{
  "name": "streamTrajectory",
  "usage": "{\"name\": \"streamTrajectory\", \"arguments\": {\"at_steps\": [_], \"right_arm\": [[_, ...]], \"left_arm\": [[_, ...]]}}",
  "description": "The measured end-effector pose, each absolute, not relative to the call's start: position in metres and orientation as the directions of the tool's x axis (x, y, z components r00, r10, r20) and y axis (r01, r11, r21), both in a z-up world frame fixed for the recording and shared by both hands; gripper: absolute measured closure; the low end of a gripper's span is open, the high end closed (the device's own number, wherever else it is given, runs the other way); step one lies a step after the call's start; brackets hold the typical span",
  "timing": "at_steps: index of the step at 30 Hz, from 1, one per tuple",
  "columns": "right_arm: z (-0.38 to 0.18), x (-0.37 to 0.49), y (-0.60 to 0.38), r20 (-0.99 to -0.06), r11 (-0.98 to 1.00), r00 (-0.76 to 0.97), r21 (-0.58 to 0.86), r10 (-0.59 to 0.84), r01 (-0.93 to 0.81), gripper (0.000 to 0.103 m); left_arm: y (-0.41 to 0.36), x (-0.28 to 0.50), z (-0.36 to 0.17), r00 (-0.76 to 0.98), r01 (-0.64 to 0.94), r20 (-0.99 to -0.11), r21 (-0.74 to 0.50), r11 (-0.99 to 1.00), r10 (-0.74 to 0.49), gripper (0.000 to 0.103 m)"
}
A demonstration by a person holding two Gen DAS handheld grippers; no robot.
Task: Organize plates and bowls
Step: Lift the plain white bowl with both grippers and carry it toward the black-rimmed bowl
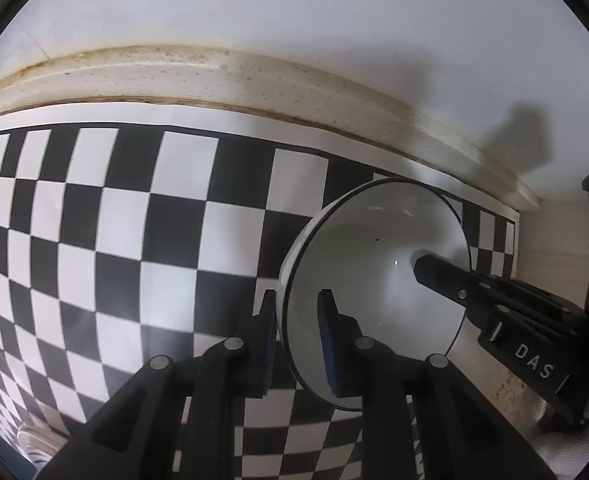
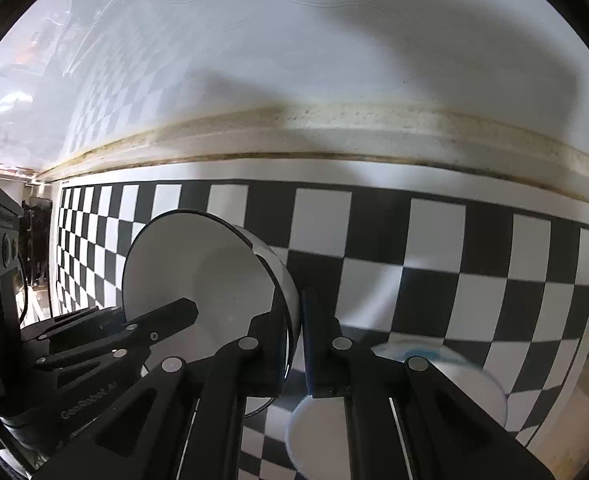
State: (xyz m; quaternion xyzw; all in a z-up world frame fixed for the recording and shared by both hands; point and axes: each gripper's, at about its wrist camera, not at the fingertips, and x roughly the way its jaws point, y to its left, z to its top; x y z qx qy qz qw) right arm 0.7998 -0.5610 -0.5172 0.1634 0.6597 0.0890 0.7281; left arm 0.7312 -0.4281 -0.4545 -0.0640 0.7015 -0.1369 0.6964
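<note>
Two grippers hold one white bowl at the same time. The bowl has a thin dark line around its rim, and it is tipped up on its side over the black and white checkered mat that covers the bench. The left gripper has its jaws pinched tight on the left side of the rim, one finger outside the bowl and one inside. The right gripper has its jaws pinched tight on the other side of the rim in the same way. In the right wrist view, one more dish sits low and near, just to the right of the bowl. It looks like a white plate with a bit of blue on it, but it is blurry, so I cannot tell much more about it. A cream ledge runs along the far edge of the mat, with a white wall behind it. I think the task is still near its start or middle. The bowl is up in the grippers and is not yet set down in a tidy spot. My guess is that the bowl has to go onto or beside the other dish, and then the jaws have to let go. No neat stack of dishes shows yet.
</note>
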Motion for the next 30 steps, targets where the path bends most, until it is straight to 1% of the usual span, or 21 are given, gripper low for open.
{"name": "streamTrajectory", "arguments": {"at_steps": [9,12,18,25,30], "right_arm": [[-0.475,0.762,-0.559,-0.915,0.918,0.159,0.386,0.370,0.087,0.095],[-0.456,0.741,-0.555,-0.912,0.918,0.180,0.387,0.368,0.087,0.095],[-0.428,0.684,-0.545,-0.904,0.912,0.208,0.399,0.373,0.100,0.095],[-0.409,0.611,-0.517,-0.901,0.908,0.235,0.400,0.365,0.121,0.095],[-0.409,0.564,-0.501,-0.901,0.906,0.234,0.402,0.365,0.135,0.095]], "left_arm": [[-0.416,0.705,-0.413,0.024,0.136,-0.960,-0.274,0.952,-0.279,0.086],[-0.418,0.687,-0.400,0.039,0.160,-0.959,-0.272,0.949,-0.282,0.086],[-0.391,0.649,-0.371,0.054,0.210,-0.954,-0.278,0.937,-0.295,0.086],[-0.381,0.603,-0.358,0.059,0.255,-0.948,-0.287,0.923,-0.311,0.086],[-0.368,0.562,-0.359,0.051,0.287,-0.951,-0.280,0.916,-0.306,0.086]]}}
